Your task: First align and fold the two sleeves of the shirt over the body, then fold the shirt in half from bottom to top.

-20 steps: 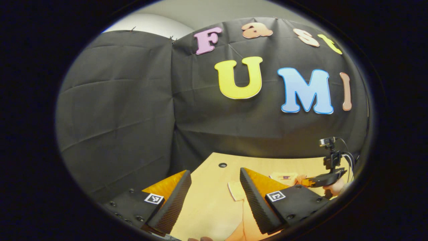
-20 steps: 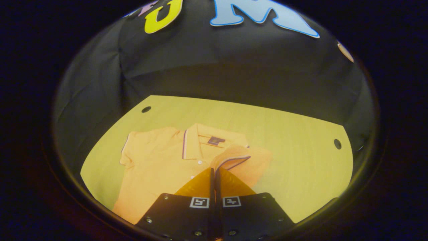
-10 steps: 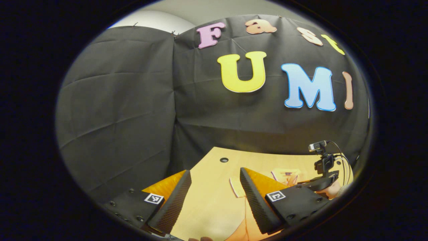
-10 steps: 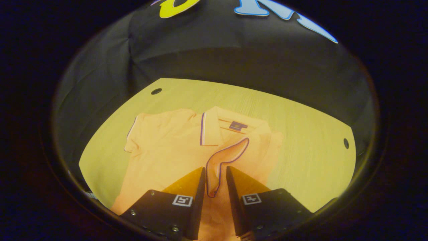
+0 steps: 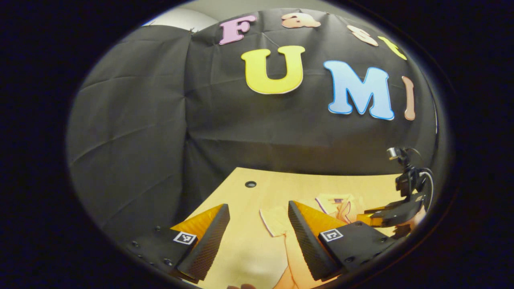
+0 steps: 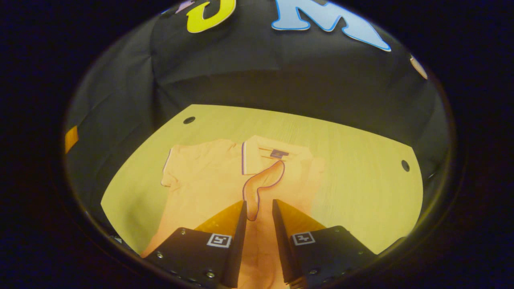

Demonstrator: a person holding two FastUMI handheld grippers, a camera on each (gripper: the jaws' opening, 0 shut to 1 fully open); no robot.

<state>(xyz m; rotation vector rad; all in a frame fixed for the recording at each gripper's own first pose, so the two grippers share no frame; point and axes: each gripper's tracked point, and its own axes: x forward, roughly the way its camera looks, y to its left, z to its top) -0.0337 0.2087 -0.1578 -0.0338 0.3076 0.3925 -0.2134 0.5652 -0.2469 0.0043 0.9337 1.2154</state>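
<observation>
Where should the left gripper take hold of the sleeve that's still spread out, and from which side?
Probably at its outer cuff edge. In the right gripper view the unfolded sleeve lies flat on the table, cuff pointing away from the shirt. Bring the left gripper, jaws open, in low from that outer side, pinch the trimmed hem, then carry it across the body.

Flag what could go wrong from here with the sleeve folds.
1. The folded sleeve lies bunched and crooked over the shirt body; it may need smoothing, or the final fold could come out lumpy.
2. The right gripper is open just above that sleeve; pulling away could snag it.
3. The other sleeve is unfolded; the open left gripper may drag the shirt.
</observation>
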